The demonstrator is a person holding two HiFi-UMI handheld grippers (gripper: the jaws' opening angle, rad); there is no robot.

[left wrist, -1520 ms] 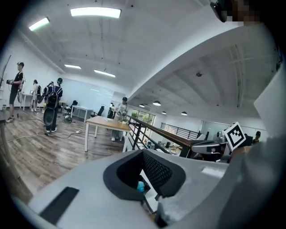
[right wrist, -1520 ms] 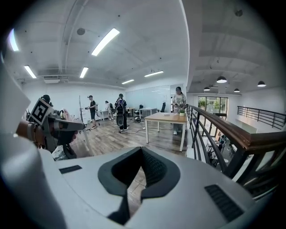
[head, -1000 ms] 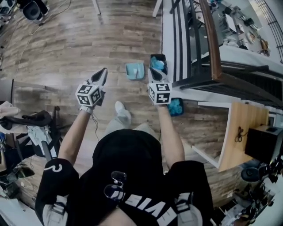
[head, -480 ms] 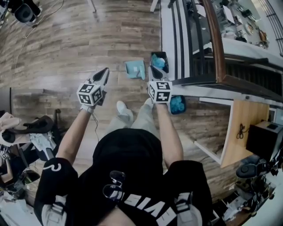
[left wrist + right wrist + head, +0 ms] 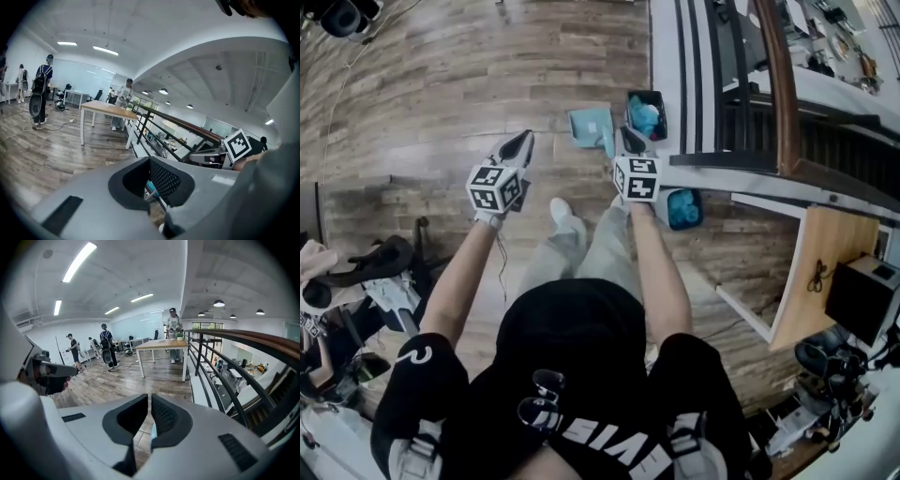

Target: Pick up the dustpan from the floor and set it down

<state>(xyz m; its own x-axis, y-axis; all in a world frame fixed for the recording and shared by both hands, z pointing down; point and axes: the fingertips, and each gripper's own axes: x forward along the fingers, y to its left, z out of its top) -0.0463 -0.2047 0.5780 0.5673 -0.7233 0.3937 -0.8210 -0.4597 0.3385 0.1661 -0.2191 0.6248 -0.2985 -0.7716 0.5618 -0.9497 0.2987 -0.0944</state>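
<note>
My right claw (image 5: 628,142) is closed and empty just beside the blue dustpan (image 5: 590,126), which lies flat on the floor (image 5: 441,84) near the railing (image 5: 773,84). My left claw (image 5: 517,148), also closed, hangs aside, leaving that reach clear.

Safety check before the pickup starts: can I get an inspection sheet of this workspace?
Surface: wooden plank floor.
Job's things: light blue dustpan lying on the floor, untouched.
Clutter: black bin with blue contents beside the dustpan; second bin by the railing base.
Grippers: left gripper and right gripper both shut, empty, above the floor.
Cables: thin lead under the left forearm; cord on the table.
Surroundings: railing at right, wooden table, people standing far off.
</note>
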